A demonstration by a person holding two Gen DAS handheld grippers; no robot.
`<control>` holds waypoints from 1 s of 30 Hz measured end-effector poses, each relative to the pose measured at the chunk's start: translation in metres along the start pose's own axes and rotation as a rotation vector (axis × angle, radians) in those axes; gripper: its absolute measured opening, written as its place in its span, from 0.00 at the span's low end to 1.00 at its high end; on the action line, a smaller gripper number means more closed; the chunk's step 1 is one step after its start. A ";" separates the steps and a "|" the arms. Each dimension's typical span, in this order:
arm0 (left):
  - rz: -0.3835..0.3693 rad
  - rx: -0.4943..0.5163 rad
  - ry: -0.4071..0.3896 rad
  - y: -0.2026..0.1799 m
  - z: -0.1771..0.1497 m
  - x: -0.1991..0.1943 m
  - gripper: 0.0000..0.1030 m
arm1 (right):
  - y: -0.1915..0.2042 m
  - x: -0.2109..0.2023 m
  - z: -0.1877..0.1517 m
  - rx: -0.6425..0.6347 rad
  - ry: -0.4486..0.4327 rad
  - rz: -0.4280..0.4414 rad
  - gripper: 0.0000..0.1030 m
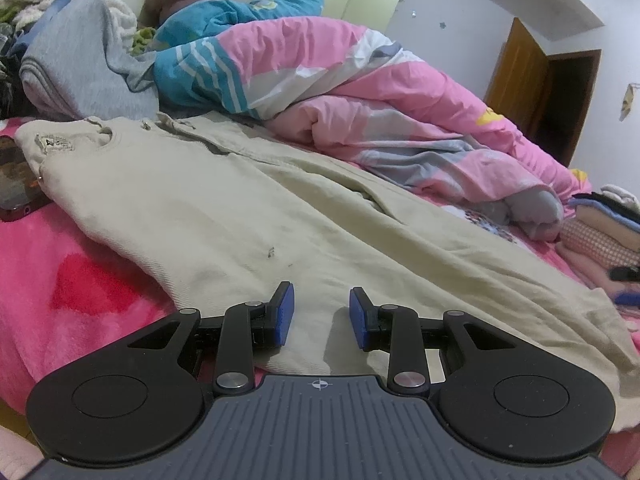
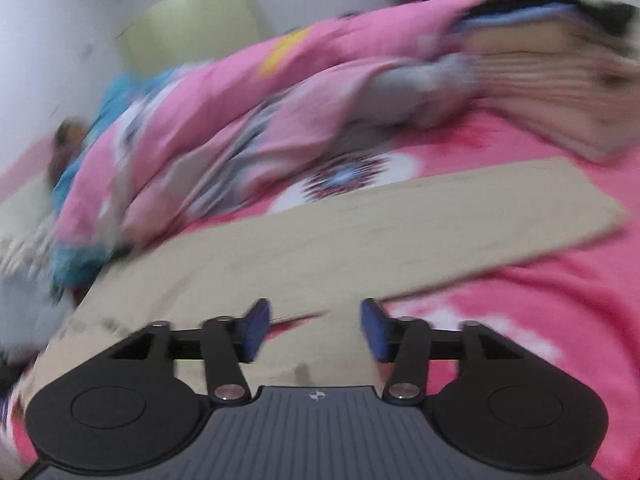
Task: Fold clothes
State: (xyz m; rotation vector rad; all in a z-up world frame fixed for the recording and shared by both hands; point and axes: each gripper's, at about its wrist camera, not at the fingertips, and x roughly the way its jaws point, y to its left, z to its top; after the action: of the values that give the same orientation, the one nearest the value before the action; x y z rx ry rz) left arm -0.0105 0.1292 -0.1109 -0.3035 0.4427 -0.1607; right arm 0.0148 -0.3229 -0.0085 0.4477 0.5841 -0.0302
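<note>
The beige trousers (image 1: 248, 216) lie flat across the middle of your left view on the pink blanket (image 1: 60, 280), waistband upper left, a rumpled pink quilt (image 1: 360, 92) crowding behind. Your left gripper (image 1: 322, 314) gapes over the cloth, empty; your right gripper (image 2: 316, 328), blurred, is spread wide over a trouser leg, gripping nothing.

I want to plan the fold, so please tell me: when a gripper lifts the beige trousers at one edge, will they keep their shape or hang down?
The beige trousers will probably hang down limp: they lie flat with soft creases on the bed. The cloth looks thick, so likely rather heavy. Both the left gripper and right gripper are open above it.
</note>
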 end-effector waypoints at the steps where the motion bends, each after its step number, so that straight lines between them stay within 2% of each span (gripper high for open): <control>1: 0.002 0.001 0.000 0.000 0.000 0.000 0.30 | -0.010 -0.003 -0.004 0.023 0.011 -0.019 0.60; 4: 0.006 0.003 0.000 -0.001 0.000 0.001 0.30 | -0.030 0.000 -0.020 0.077 0.107 -0.022 0.60; 5: 0.007 0.004 -0.001 -0.001 0.000 0.000 0.30 | -0.031 0.001 -0.026 0.076 0.125 -0.010 0.56; 7: 0.008 0.007 -0.002 -0.001 -0.001 0.000 0.30 | -0.025 0.002 -0.034 0.051 0.136 0.022 0.32; 8: 0.008 0.009 -0.004 -0.001 -0.001 0.000 0.30 | -0.019 0.001 -0.036 0.027 0.132 0.045 0.07; 9: 0.009 0.012 -0.005 -0.001 -0.001 0.000 0.30 | -0.010 0.000 -0.037 0.004 0.121 0.069 0.02; 11: 0.011 0.014 -0.008 -0.001 -0.002 -0.001 0.30 | 0.014 -0.001 -0.037 -0.040 0.100 0.129 0.02; 19: 0.022 0.035 -0.017 -0.004 -0.004 -0.001 0.30 | 0.144 0.020 -0.046 -0.223 0.110 0.477 0.02; 22: 0.020 0.039 -0.019 -0.004 -0.004 -0.001 0.30 | 0.185 0.037 -0.077 -0.317 0.195 0.519 0.05; 25: 0.020 0.042 -0.019 -0.003 -0.004 -0.001 0.30 | 0.201 0.052 -0.107 -0.396 0.322 0.525 0.17; 27: 0.019 0.040 -0.019 -0.003 -0.004 -0.002 0.30 | 0.196 0.043 -0.115 -0.405 0.337 0.555 0.30; 30: 0.021 0.036 -0.018 -0.004 -0.004 -0.002 0.30 | 0.181 0.020 -0.106 -0.383 0.306 0.654 0.40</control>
State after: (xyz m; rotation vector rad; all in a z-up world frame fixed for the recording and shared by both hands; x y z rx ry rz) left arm -0.0142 0.1250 -0.1124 -0.2651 0.4248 -0.1454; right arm 0.0035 -0.1132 -0.0255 0.2521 0.7011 0.7749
